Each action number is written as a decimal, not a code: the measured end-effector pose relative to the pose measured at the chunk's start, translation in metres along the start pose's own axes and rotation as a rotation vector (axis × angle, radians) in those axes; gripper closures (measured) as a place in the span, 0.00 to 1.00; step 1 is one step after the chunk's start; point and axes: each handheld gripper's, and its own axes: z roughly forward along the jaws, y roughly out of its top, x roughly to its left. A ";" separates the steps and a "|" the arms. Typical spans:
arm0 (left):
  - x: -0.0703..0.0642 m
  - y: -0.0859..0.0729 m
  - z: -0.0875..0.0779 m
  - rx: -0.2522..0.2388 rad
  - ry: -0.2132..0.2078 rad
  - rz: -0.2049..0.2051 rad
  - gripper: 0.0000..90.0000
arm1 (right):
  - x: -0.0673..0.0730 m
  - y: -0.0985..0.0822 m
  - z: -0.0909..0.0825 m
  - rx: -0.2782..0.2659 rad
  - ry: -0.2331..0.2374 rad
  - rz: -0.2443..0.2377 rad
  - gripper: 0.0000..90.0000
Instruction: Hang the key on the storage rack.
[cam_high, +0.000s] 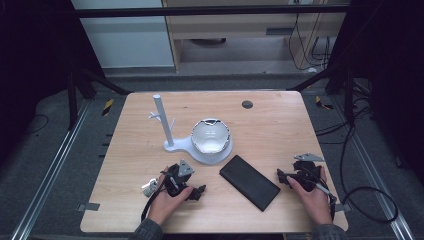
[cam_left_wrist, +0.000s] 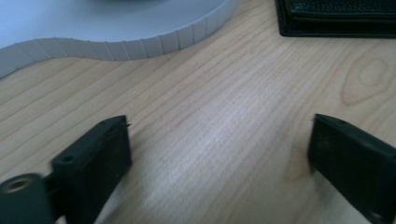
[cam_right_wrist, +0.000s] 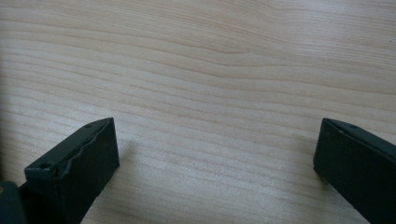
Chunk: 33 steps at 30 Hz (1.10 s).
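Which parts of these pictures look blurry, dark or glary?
High view: dark surroundings, evenly lit table, glare on the shiny bowl. Left gripper view: near jaws soft, white base washed out. Right gripper view: wood grain sharp, jaws slightly blurred.

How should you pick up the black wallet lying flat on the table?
Probably grip the wallet across its narrow width near the middle, coming straight down from above. It lies flat and long, so only its thin long edges offer the open right gripper a hold.
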 end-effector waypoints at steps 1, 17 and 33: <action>-0.001 0.000 -0.004 -0.008 -0.005 0.002 0.10 | 0.000 0.000 0.000 0.000 0.002 0.000 0.00; 0.026 0.035 -0.066 0.165 0.081 -0.021 0.11 | 0.001 -0.002 -0.002 -0.003 0.018 -0.021 0.01; 0.063 -0.004 -0.078 0.382 0.126 -0.075 0.49 | 0.002 -0.003 -0.003 -0.002 0.029 -0.034 0.02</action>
